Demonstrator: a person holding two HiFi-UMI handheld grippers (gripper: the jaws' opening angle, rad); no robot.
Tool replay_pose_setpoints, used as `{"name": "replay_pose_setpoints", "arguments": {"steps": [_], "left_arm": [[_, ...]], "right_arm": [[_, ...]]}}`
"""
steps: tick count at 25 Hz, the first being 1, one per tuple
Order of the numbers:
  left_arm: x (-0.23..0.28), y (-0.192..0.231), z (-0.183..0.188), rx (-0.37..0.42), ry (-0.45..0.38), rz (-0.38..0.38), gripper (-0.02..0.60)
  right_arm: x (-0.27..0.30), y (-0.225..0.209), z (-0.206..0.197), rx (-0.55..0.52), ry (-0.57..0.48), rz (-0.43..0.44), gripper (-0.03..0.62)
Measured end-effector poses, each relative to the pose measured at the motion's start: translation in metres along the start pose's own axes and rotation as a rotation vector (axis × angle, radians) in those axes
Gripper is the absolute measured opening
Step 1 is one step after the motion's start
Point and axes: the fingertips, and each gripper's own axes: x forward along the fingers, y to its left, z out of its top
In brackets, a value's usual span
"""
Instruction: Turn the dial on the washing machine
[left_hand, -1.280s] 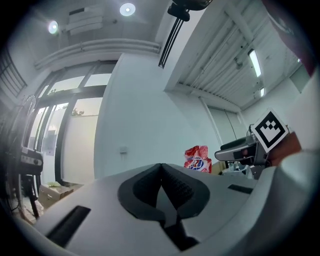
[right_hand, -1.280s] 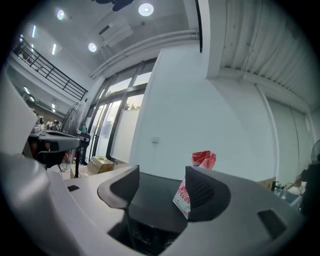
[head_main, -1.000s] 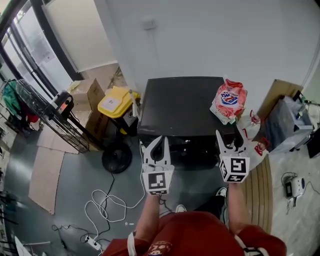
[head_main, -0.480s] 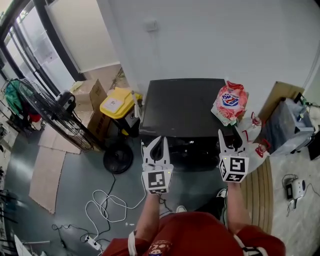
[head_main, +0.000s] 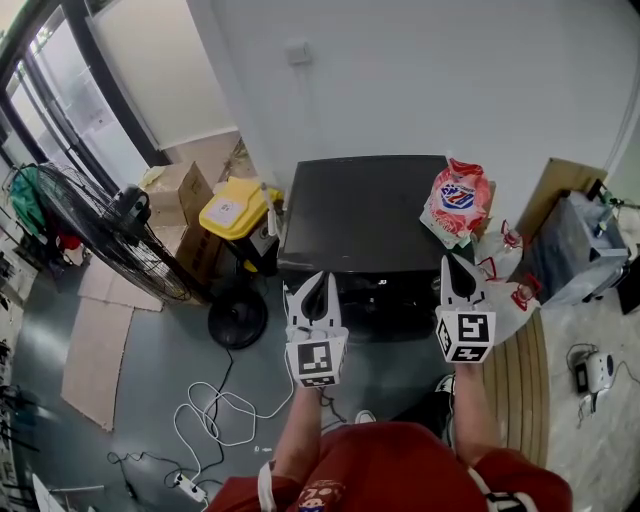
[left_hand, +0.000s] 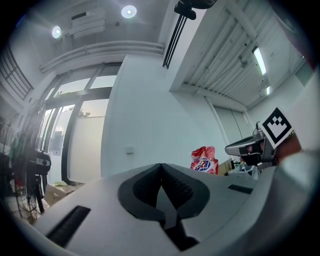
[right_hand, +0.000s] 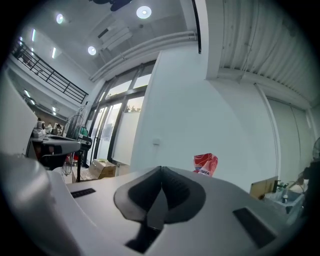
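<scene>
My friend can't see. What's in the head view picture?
Seen from above, the left tongs and right tongs, both shut and empty, point at a black washing machine. A red bag sits at its right side; a fan stands at left.

Right tool (right_hand: 161, 172) jaws pressed together, nothing between; red bag (right_hand: 205, 164) beyond, white wall (right_hand: 225, 125) behind.

On my feed I see a red-and-white detergent bag (head_main: 457, 203) far and right of centre. At the far left stands a yellow bin (head_main: 232, 207), an open cardboard box (head_main: 172, 188) just beside it on its left, and a black standing fan (head_main: 110, 240) nearer me. A white cable (head_main: 215, 410) loops over the grey floor (head_main: 150, 400), a power strip (head_main: 188, 487) near it. Flat cardboard (head_main: 92, 350) lies further left. A wall switch (head_main: 297, 50) sits on the far wall
</scene>
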Motion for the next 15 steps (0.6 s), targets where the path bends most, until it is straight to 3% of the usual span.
{"name": "replay_pose_setpoints", "arguments": {"steps": [15], "left_arm": [[-0.001, 0.003, -0.014, -0.03, 0.043, 0.005, 0.009]], "right_arm": [[0.001, 0.011, -0.005, -0.025, 0.012, 0.023, 0.009]]}}
